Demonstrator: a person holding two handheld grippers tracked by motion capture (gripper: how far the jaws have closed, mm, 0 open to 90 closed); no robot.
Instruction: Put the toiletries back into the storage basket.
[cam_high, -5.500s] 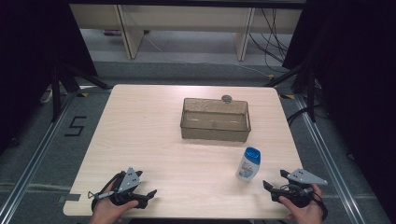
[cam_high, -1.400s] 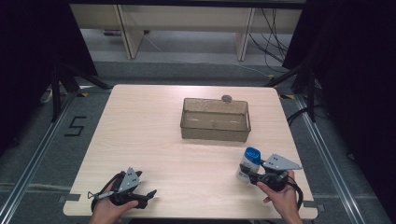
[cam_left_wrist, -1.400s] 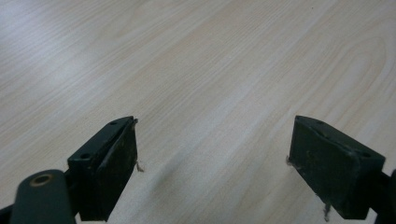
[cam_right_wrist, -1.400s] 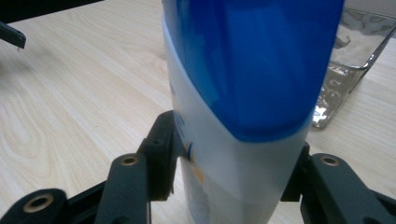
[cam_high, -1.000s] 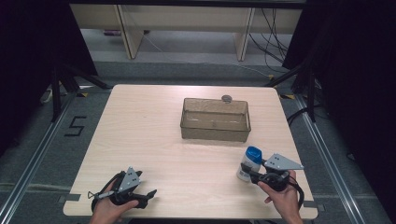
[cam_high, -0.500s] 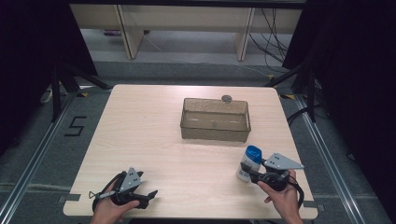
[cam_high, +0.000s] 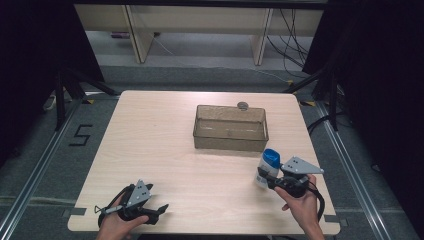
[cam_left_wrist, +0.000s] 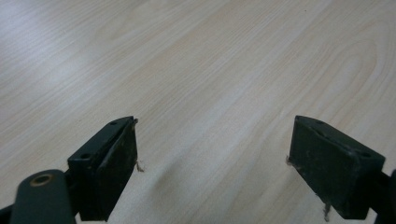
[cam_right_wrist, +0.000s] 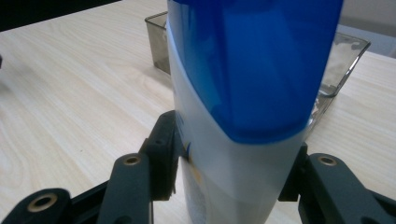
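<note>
From the high view, the right tool (cam_high: 266, 176) grips a white bottle with a blue cap (cam_high: 268, 166), which stands upright on the tabletop (cam_high: 165, 145); just beyond it sits a clear smoky bin (cam_high: 230, 128). The left tool (cam_high: 159, 210) rests apart, jaws wide. In the left gripper view the jaws gape over bare wood (nothing between them). In the right gripper view both pads (cam_right_wrist: 163, 154) press the bottle's white body below the cap.

Left tool (cam_high: 159, 209), right tool (cam_high: 263, 175): black bodies, grey three-cornered top plates, brass-coloured rivets, black jaws, trailing black cables.
</note>
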